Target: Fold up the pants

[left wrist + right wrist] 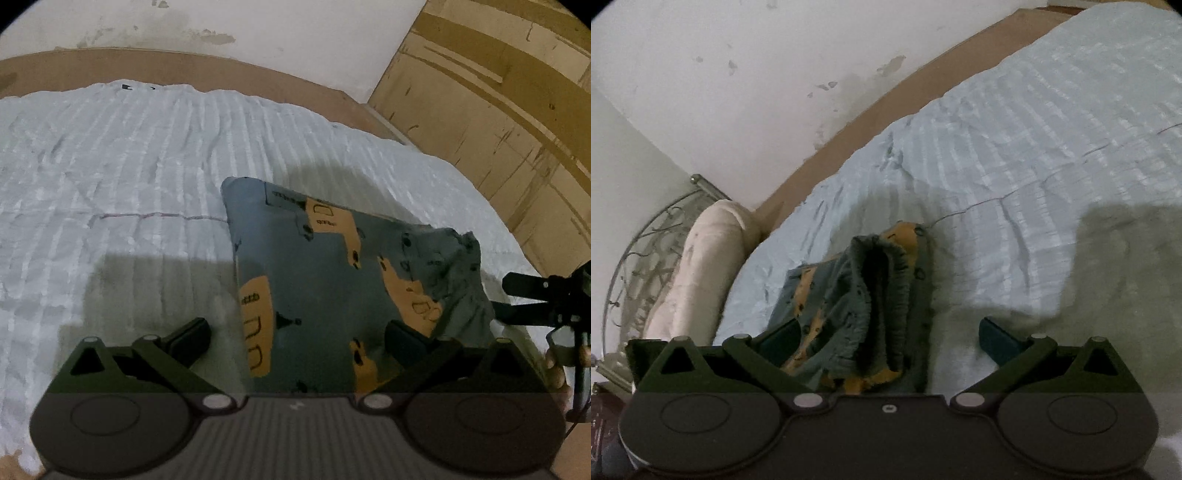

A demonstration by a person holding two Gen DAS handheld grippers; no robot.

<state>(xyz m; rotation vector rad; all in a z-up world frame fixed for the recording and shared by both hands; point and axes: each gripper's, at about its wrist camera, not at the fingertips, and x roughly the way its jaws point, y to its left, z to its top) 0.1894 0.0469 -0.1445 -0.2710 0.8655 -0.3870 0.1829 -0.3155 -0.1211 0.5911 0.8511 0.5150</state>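
Observation:
The pants (332,280) are grey-blue with orange patches and lie folded into a compact rectangle on the pale blue bedspread (129,177). My left gripper (295,341) is open just above their near edge, with the cloth between and under its fingers. In the right wrist view the pants (871,295) show their ribbed waistband end, bunched and upright. My right gripper (890,336) is open over that end, its left finger (783,338) against the cloth. The right gripper also shows at the right edge of the left wrist view (535,299).
The bed's brown frame edge (258,74) runs along a stained white wall (738,74). A wooden cabinet (498,110) stands at the right. A cream bolster pillow (701,273) and a metal headboard (639,251) are at the bed's far end.

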